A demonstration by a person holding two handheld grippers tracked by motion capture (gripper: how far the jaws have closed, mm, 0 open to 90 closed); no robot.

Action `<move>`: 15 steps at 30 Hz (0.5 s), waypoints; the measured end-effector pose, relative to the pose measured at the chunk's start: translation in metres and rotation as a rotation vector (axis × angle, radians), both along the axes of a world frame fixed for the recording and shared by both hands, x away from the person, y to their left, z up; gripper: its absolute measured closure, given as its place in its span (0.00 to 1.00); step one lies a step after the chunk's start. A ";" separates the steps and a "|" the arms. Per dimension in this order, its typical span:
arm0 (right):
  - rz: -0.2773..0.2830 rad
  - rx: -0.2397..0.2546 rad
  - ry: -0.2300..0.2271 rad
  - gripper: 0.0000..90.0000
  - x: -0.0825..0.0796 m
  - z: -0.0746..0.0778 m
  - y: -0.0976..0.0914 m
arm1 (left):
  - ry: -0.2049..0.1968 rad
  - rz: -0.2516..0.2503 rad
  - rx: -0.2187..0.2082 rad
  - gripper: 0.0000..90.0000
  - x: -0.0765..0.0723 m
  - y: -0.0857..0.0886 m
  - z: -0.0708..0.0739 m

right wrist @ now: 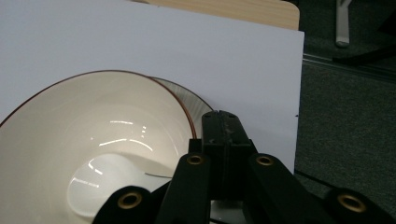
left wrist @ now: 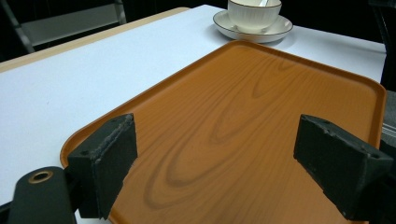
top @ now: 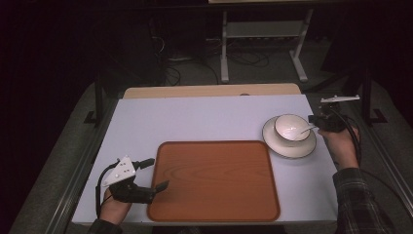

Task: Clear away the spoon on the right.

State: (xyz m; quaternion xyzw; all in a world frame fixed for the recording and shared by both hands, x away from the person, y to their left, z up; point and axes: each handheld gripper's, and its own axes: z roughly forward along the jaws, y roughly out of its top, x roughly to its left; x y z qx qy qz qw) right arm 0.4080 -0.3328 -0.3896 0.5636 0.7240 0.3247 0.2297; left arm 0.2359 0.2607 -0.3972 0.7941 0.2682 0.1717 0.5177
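Observation:
A white bowl (top: 291, 127) stands on a white saucer (top: 287, 148) at the right of the table. A spoon (top: 307, 129) lies in the bowl, its handle pointing right over the rim. My right gripper (top: 317, 126) is shut on that handle; in the right gripper view its jaws are pressed together (right wrist: 224, 135) at the rim of the bowl (right wrist: 93, 121), with the spoon (right wrist: 107, 175) resting inside. A wood-grain tray (top: 214, 180) lies empty in the middle. My left gripper (top: 159, 172) stands open at the tray's left edge, its jaws spread wide (left wrist: 224, 163) over the tray (left wrist: 243, 93).
The white table top (top: 195, 117) has a wooden strip (top: 209, 90) along its far edge. Beyond it are a dark floor, cables and a metal stand (top: 263, 29). In the left gripper view the bowl (left wrist: 254, 11) and saucer (left wrist: 275, 30) sit past the tray's far corner.

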 end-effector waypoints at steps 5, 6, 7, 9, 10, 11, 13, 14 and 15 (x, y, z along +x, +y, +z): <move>0.005 -0.001 -0.001 1.00 -0.010 0.000 0.001 | 0.002 -0.002 0.001 0.14 -0.001 -0.001 0.000; 0.004 -0.003 -0.004 1.00 -0.012 0.000 0.001 | 0.002 -0.001 0.001 0.14 -0.001 -0.001 0.000; 0.008 0.001 -0.007 1.00 -0.013 0.000 0.001 | 0.002 -0.001 0.000 0.14 0.000 -0.001 0.000; 0.011 0.000 -0.008 1.00 -0.015 0.000 0.001 | 0.002 -0.002 0.001 0.14 -0.001 -0.001 0.000; 0.014 0.004 -0.013 0.99 -0.016 0.000 0.001 | 0.002 -0.002 0.001 0.14 0.000 -0.001 0.000; 0.015 0.003 -0.020 0.99 -0.016 0.002 0.001 | 0.002 -0.001 0.001 0.14 0.000 -0.001 0.000; 0.020 0.019 -0.048 0.95 -0.019 0.006 0.000 | 0.001 0.001 0.000 0.14 0.000 0.000 0.000; 0.025 0.029 -0.065 0.92 -0.021 0.009 0.000 | 0.002 0.001 0.000 0.14 0.000 0.000 0.000; 0.024 0.037 -0.079 0.91 -0.024 0.013 -0.001 | 0.002 0.001 0.000 0.14 0.000 0.000 0.000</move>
